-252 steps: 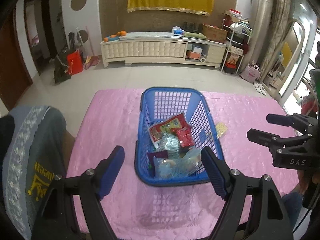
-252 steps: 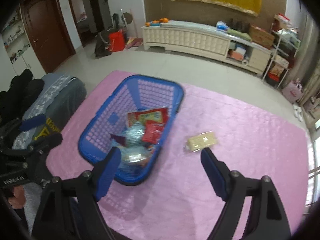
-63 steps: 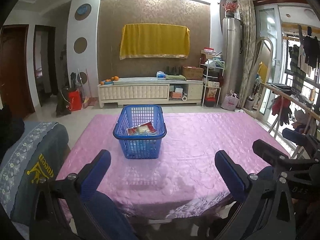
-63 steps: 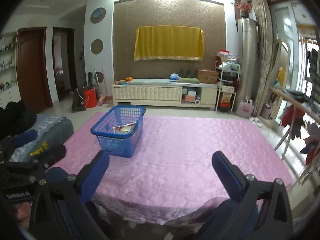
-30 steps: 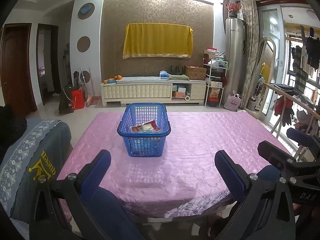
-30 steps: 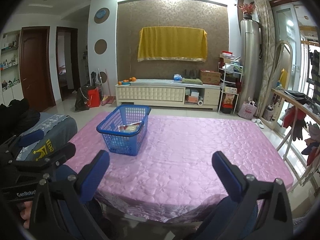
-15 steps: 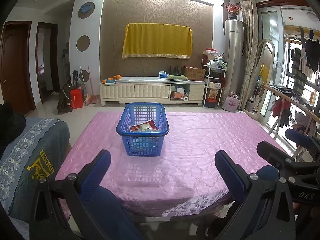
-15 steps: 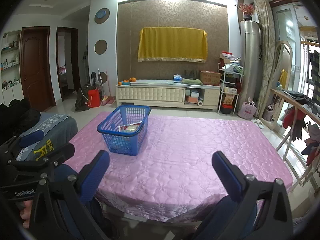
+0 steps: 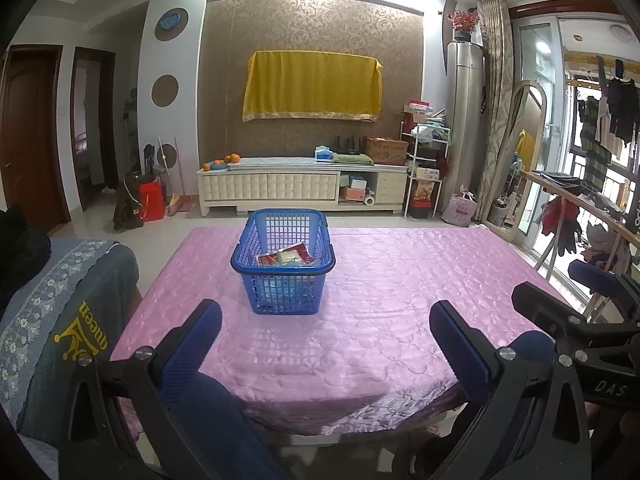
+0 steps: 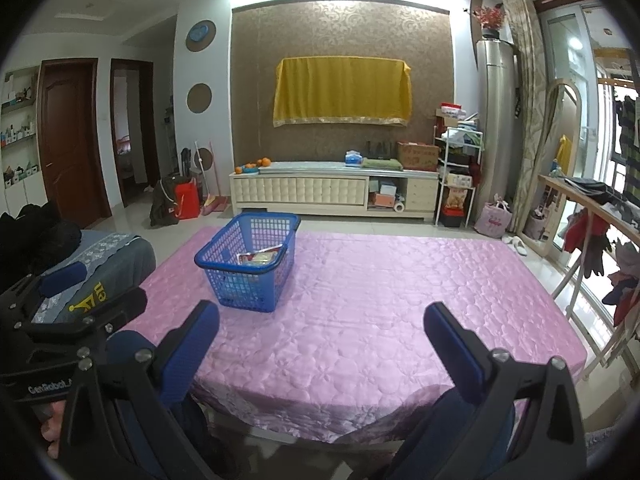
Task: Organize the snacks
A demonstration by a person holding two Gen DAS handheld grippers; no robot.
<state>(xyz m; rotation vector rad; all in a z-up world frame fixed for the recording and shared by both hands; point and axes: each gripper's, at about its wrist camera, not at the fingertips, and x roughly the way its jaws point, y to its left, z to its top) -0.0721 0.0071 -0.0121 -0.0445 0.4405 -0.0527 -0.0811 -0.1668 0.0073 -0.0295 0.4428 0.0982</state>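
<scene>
A blue plastic basket (image 9: 283, 280) stands on the pink quilted table (image 9: 380, 300), left of centre; it also shows in the right wrist view (image 10: 248, 280). Snack packets (image 9: 285, 258) lie inside it, a red one and a pale one on top (image 10: 260, 257). My left gripper (image 9: 326, 338) is open and empty, held back over the table's near edge. My right gripper (image 10: 320, 334) is open and empty too, near the same edge. Each gripper shows at the side of the other's view.
A grey chair back (image 9: 60, 320) with a cloth cover stands at the table's left. A white TV cabinet (image 9: 300, 188) and a shelf rack (image 9: 424, 168) line the far wall. A drying rack with clothes (image 10: 592, 248) stands to the right.
Both grippers have pulled far back from the basket since 8.4 s ago; the pale packet then on the table now lies in the basket. Over the last second the views barely shift.
</scene>
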